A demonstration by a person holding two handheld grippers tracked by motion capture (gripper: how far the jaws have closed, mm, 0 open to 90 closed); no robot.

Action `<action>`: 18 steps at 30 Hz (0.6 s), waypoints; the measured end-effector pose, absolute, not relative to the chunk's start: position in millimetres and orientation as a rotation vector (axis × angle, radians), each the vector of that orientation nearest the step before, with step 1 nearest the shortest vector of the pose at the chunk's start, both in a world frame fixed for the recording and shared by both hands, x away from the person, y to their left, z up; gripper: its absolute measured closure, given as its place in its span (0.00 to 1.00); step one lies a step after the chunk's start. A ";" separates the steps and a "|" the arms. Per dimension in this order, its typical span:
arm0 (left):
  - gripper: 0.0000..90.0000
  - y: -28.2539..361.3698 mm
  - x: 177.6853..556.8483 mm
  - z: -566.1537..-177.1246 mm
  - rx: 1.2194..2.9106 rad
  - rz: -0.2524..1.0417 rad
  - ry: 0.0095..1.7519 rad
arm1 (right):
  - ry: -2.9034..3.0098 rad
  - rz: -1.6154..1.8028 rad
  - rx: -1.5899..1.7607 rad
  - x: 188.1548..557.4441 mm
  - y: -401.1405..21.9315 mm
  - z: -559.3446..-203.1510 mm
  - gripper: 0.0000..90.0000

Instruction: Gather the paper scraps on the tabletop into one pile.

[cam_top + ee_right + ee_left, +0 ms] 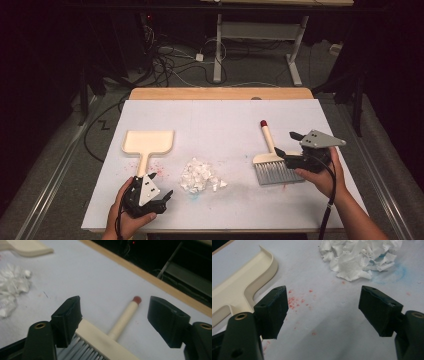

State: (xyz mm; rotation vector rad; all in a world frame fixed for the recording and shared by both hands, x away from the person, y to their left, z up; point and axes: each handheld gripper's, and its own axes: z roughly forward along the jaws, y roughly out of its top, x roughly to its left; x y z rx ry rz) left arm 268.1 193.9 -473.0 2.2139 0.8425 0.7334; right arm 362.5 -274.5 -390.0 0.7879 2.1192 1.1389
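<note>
A cream dustpan (148,141) lies flat at the left of the table, its handle toward me. A heap of torn white paper (200,175) sits in the middle. To the right lies a brush (272,167) with grey bristles and a cream, red-tipped handle (124,317) pointing away. My left gripper (160,187) rests near the front edge beside the dustpan's handle (232,293). It is open and empty, with the paper (359,257) ahead of it. My right gripper (287,144) hovers over the brush head (100,340), open, its jaws straddling the handle without touching.
A white sheet (225,120) covers the table, with a wooden edge (220,93) at the far side. Red specks (295,301) and a faint blue smear (398,273) mark the sheet. Cables and another table's legs (218,50) stand on the floor beyond.
</note>
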 end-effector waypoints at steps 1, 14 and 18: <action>0.25 194.3 267.8 -472.7 2.212 0.734 0.842 | 2.104 1.147 0.796 359.8 -276.2 -388.1 0.29; 0.25 194.7 269.6 -473.3 2.212 0.735 0.853 | 2.012 1.123 0.823 322.6 -299.9 -393.2 0.23; 0.25 192.3 269.8 -473.0 2.220 0.748 0.844 | 1.970 1.169 0.845 312.3 -310.1 -404.3 0.24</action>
